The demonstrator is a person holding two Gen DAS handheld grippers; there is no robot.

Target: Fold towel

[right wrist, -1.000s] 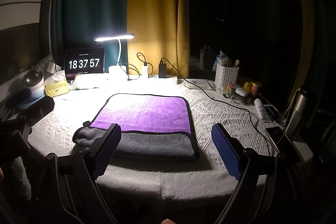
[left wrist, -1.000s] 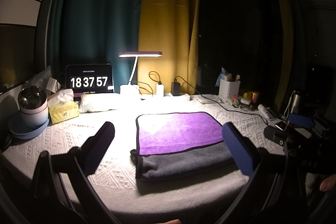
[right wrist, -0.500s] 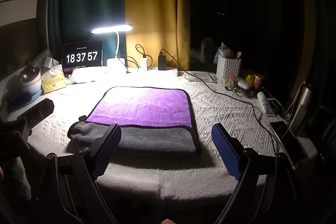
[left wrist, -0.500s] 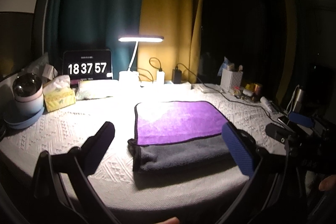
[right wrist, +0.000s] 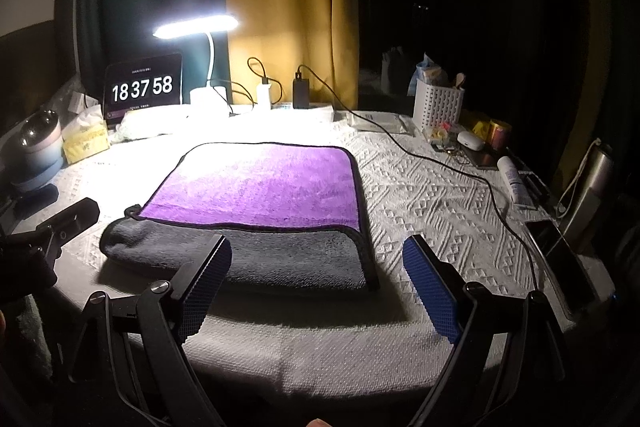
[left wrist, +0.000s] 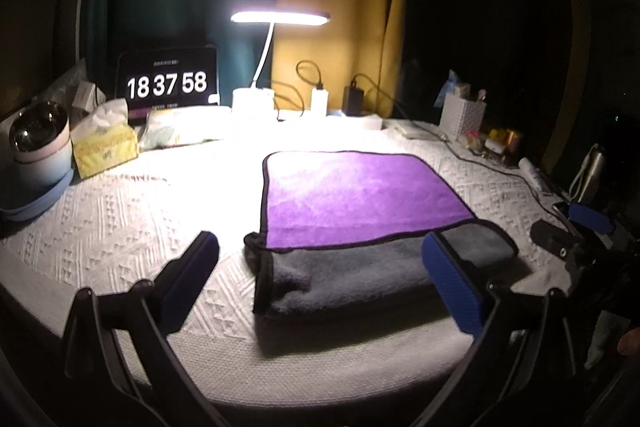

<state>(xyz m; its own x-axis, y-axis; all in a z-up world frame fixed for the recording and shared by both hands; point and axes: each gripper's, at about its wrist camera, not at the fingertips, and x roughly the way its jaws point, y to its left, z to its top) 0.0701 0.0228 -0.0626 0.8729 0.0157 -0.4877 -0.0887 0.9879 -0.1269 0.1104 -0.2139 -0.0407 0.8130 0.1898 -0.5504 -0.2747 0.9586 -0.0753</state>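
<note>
Two grippers hang above the near edge of the table (right wrist: 420, 195), and neither one touches anything. The left gripper (left wrist: 320, 279) has its jaws spread wide and released, and it holds nothing; the right gripper (right wrist: 316, 279) is spread in the same way and is empty too. The towel (right wrist: 256, 211) lies in the middle of the white textured cloth, under the desk lamp (right wrist: 196, 27). It already has one fold: the purple layer lies on top and covers the far part, and a grey band of the lower layer shows along the near side. At the near left corner the grey cloth bulges out a little past the purple edge, so the layers are not quite even there. I judge that the first fold is finished and that the hands are now lining up for a second fold. The next move probably calls for each gripper to go down to one edge or corner of the towel, to pinch both layers together, and to carry that side over the other. The cable (right wrist: 460, 171) on the right lies apart from the towel.
</note>
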